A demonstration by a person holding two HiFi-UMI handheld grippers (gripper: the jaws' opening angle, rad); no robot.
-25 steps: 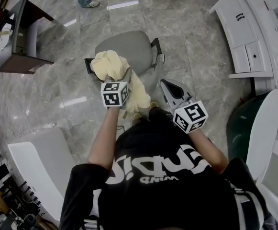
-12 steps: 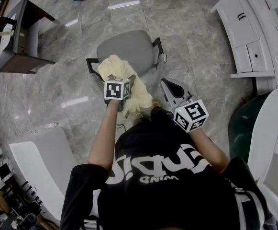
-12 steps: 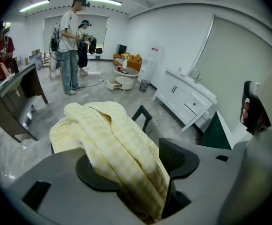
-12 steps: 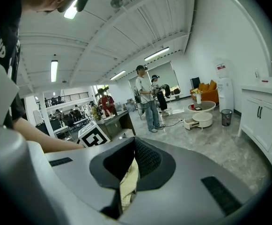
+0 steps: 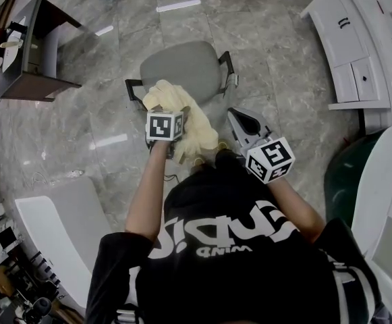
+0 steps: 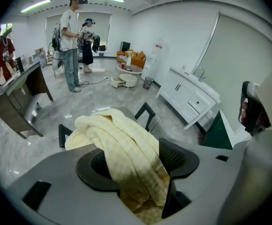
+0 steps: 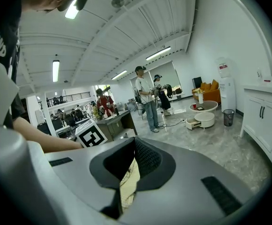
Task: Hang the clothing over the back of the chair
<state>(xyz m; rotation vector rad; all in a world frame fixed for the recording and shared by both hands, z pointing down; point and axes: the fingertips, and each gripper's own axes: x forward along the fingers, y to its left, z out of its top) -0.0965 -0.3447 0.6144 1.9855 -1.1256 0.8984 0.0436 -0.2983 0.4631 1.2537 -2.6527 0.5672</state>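
Left tool (image 6: 136,161), jaws wide, straddles yellow clothing (image 6: 121,139) on chair (image 5: 182,63)

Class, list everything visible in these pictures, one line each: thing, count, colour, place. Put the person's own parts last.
chair: one, grey with black armrests, mid-floor before the person
clothing: one, pale yellow, draped over the chair's near side
desk: one, dark, head view's upper left
cabinet: one, white, head view's upper right
sofa: one, orange, far end of the room
bystanders: two, one in a white top, standing beyond the desk
left gripper: one, grey, fingers apart with the clothing between them
right gripper: one, grey, fingers together, beside the clothing, empty
person's T-shirt: one, black with white print, bottom of head view
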